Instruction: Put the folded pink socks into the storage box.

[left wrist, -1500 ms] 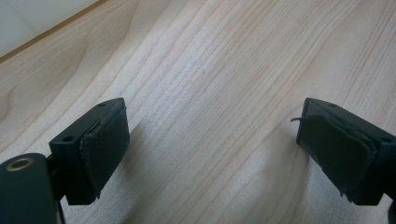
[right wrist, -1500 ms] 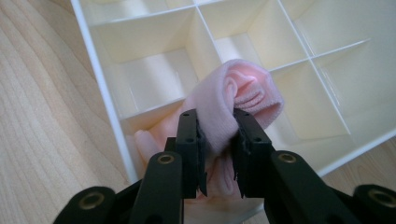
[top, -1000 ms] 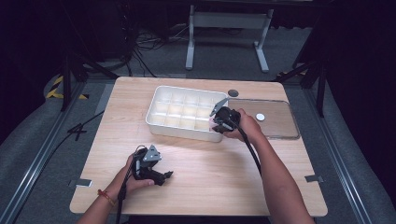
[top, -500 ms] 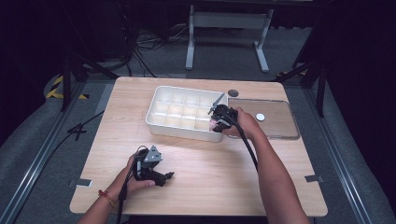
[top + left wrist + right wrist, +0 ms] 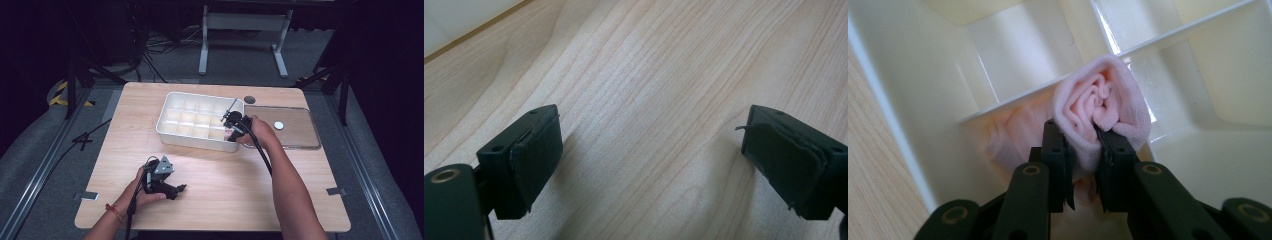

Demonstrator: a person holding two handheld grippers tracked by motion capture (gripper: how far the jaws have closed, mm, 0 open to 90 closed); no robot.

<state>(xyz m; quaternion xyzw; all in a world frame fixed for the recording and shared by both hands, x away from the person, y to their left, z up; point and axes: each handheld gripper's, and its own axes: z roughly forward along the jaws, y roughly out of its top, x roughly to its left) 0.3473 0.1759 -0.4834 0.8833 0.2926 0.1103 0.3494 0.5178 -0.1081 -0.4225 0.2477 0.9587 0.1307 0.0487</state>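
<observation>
Right gripper (image 5: 1083, 145) clamps rolled pink cloth (image 5: 1100, 107), lowering into near-right cell of white divided plastic tray (image 5: 165, 131); left gripper (image 5: 649, 165) open, empty, parked near desk's front edge.

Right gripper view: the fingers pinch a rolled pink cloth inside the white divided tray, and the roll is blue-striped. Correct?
Not quite. The right gripper does pinch the rolled cloth inside the white divided tray, but the right gripper view shows the roll plain pink, with no blue stripes.

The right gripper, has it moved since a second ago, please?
No. The right gripper sits at the same near right corner of the white divided tray, holding the rolled pink cloth.
</observation>
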